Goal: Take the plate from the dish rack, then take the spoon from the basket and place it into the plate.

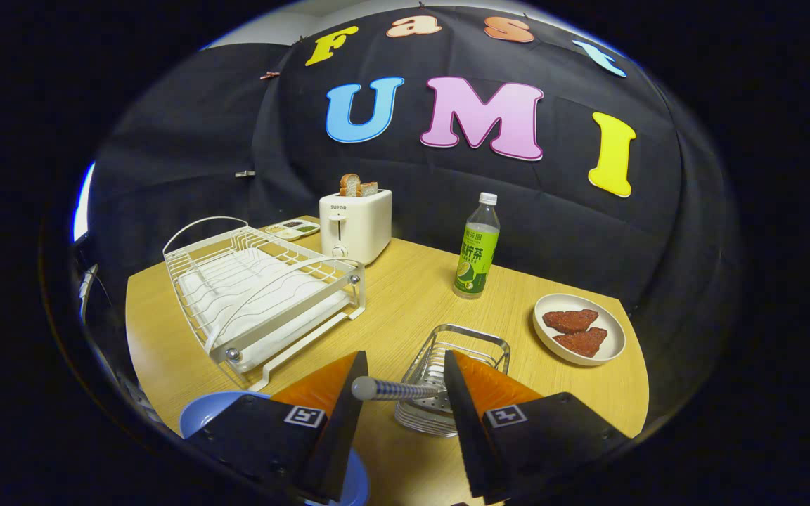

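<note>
The spoon's metal handle (391,388) sticks out of the wire basket (472,337) and lies across the gap between my fingers; its rounded end is close to the left finger. Its bowl is hidden behind the right finger. My gripper (405,355) is open and hovers just above the basket's near side. The blue plate (208,411) lies on the wooden table (405,281) under my left finger, mostly covered by it. The white dish rack (264,288) stands beyond the plate, to the left, with nothing in it.
A white toaster (356,225) with bread slices stands behind the rack, with a small tray (292,228) beside it. A green-labelled bottle (477,249) stands beyond the basket. A cream dish (612,344) with two reddish pieces sits near the table's right edge.
</note>
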